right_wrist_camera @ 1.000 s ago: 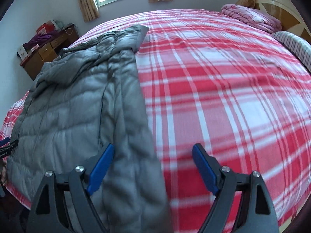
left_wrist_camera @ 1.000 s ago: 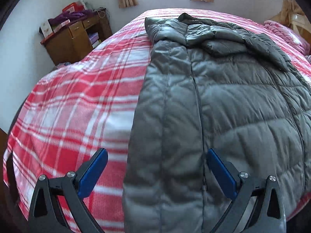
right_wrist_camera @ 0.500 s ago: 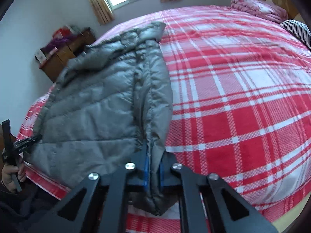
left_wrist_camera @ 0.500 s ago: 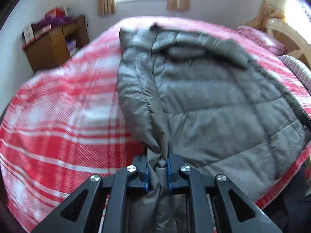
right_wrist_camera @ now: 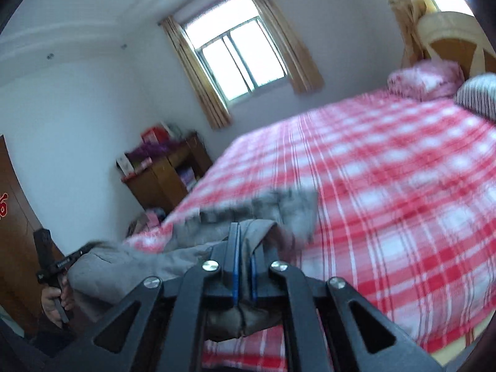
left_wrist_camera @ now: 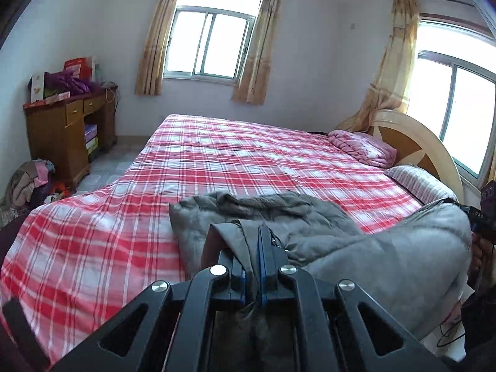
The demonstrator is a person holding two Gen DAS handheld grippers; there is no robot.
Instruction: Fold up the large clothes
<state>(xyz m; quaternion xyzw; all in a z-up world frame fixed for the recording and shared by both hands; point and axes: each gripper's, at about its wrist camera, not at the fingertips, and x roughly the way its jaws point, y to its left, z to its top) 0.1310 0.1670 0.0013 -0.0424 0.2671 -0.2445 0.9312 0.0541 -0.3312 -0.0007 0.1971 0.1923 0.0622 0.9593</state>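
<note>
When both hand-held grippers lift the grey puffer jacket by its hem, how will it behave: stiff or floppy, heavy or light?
Probably floppy: the grey puffer jacket sags between the left hand-held gripper and the right hand-held gripper. Likely light for its bulk, since the quilted padding looks puffy. The smooth shell may slip, though both grippers pinch bunched fabric.

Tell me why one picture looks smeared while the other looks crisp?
Right wrist view: motion blur smears the plaid bed and the grey jacket. Left wrist view: sharp, though the windows blow out white and fisheye bends the walls.
</note>
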